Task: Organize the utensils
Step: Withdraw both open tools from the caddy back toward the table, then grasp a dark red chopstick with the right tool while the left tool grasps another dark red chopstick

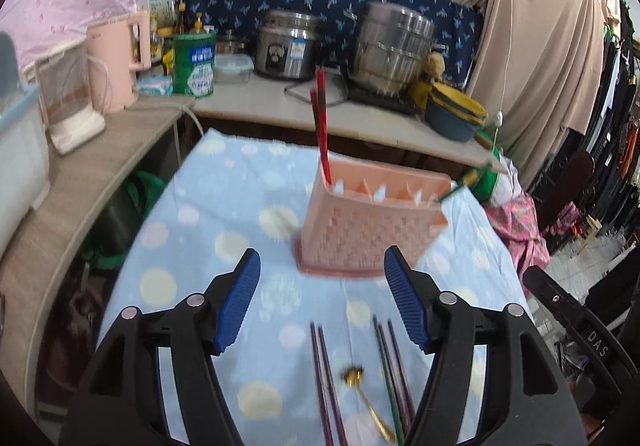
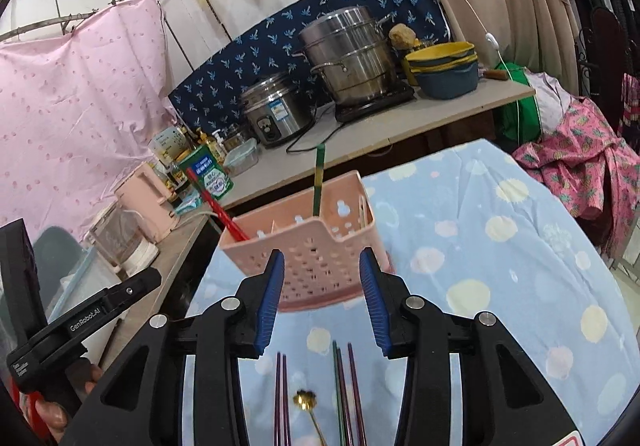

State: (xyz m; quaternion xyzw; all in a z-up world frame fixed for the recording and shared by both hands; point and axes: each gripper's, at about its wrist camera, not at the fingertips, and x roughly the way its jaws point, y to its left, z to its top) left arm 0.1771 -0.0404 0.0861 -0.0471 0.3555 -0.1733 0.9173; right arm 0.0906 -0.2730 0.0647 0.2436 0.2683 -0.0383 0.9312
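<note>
**Loose chopsticks lie lengthwise under both open grippers**

A cluttered kitchen corner fills the background: a counter along the top of both frames carries a rice cooker (image 1: 286, 46) and a steel steamer pot (image 1: 390, 46), with a pink sheet hung at the upper left. In front stands a tabletop (image 2: 500, 266) under a pale blue dotted cloth. At its middle sits a pink utensil holder (image 1: 360, 222), divided into compartments; red chopsticks (image 1: 321, 118) stand in its left end, and a green chopstick (image 2: 318, 182) stands further right.

The loose utensils lie at the bottom centre of both frames, nearer the cameras than the holder: a dark purple chopstick pair (image 1: 326, 378), a gold spoon (image 1: 362, 390) and a green-and-purple chopstick group (image 1: 390, 370). Their long axes run toward the holder, roughly in line with each gripper's pointing direction.

The left gripper (image 1: 322, 300) has its fingers wide apart and empty. The right gripper (image 2: 322, 304) is also parted, more narrowly, with nothing between. The purple pair sits low between the fingers of both; neither arm looks clearly nearer.
</note>
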